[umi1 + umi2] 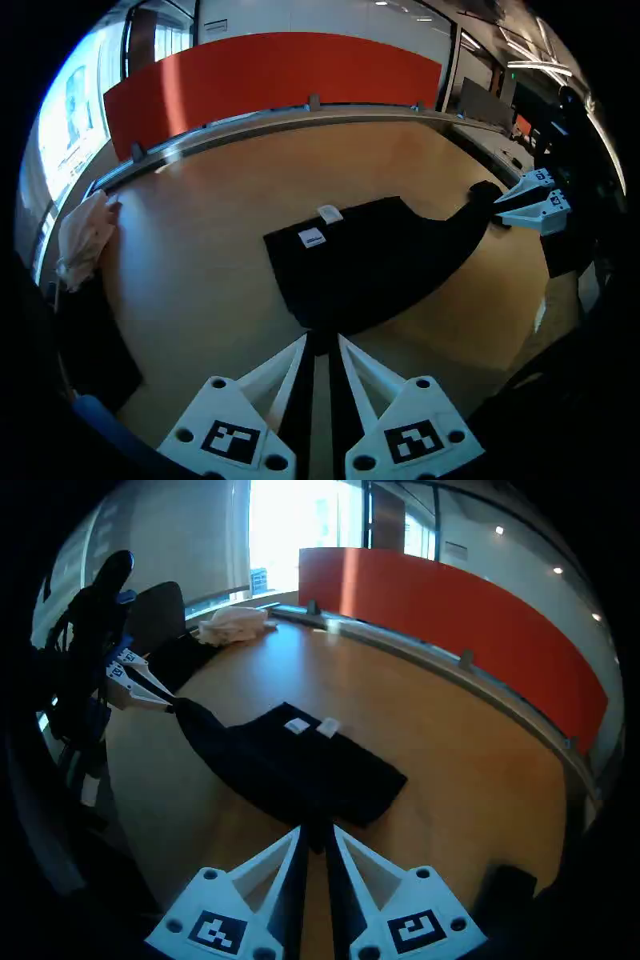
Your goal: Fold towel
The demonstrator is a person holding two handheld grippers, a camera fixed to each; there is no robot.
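1. In the left gripper view, the left gripper point(323, 341) sits at bottom centre. Its fingers are squeezed nearly together, with dark cloth pinched between the tips.
2. That cloth is the near corner of the black towel point(376, 264), which spreads up and to the right from the tips, flat on the wooden table point(208, 264).
3. In the right gripper view, the right gripper point(316, 832) is at bottom centre too. It is clamped tight on another corner of the towel, and the fabric fans away toward mid-frame.
4. At the right edge of the left gripper view, that right gripper shows again, nipping a corner drawn out into a narrow tongue that looks raised above the table.
5. At the left of the right gripper view it's the same story: the left gripper grips its corner and the fabric runs down to the flat part.
6. Two white tags point(320, 226) lie on the towel's upper-left part, just beside each other.
7. Farther out, a pale bundled cloth point(84, 232) rests at the table's left edge, well apart from the towel, with a dark cloth point(96, 344) below it.
8. Along the table's far side at the top of the frame runs an orange-red partition point(272, 76).
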